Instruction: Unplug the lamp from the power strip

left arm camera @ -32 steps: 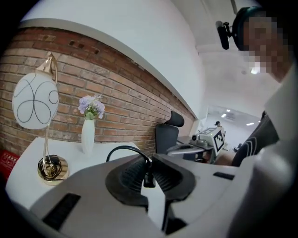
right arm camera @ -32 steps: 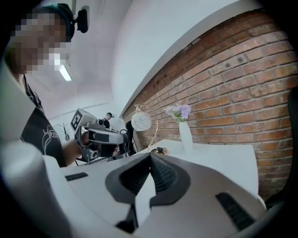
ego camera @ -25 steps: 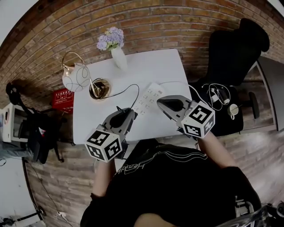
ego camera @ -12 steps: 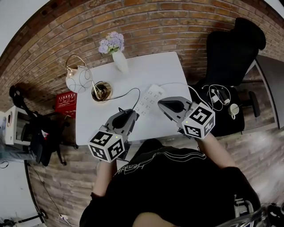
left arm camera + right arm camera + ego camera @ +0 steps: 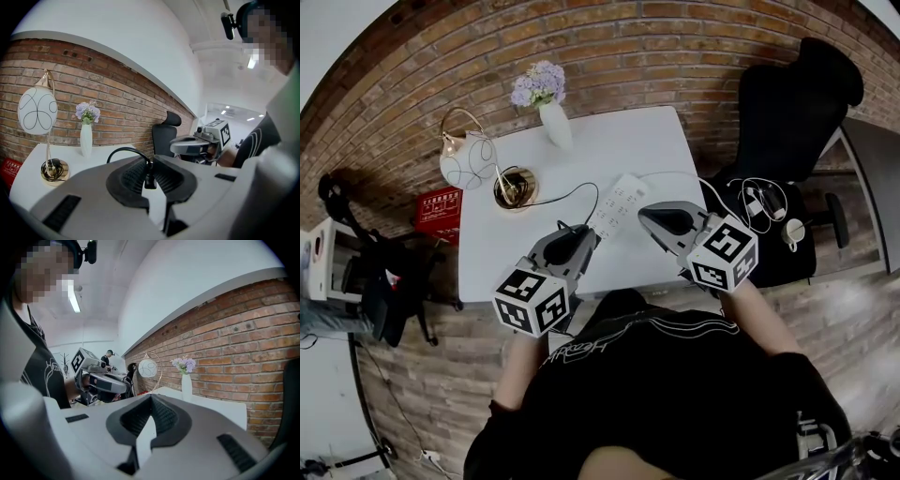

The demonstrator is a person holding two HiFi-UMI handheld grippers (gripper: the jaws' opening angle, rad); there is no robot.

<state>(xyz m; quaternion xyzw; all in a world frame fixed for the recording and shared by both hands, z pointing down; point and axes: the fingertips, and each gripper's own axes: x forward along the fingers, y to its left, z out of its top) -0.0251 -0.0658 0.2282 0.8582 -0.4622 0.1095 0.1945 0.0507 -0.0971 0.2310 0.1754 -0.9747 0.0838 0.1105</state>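
Note:
The lamp, a white globe shade on a gold base, stands at the table's left. Its black cord runs to my left gripper, which is shut on the black plug; the cord arches up out of the jaws. The white power strip lies mid-table, its near end just beside the left gripper's tip; it is hidden in both gripper views. My right gripper hovers over the strip's right side, shut with nothing between its jaws.
A white vase of purple flowers stands at the table's far edge. A black office chair and a dark side table with cables and a cup are to the right. A red box sits on the floor at left.
The left gripper has shifted slightly right and toward the strip's near end, still holding the plug. The right gripper has barely moved.

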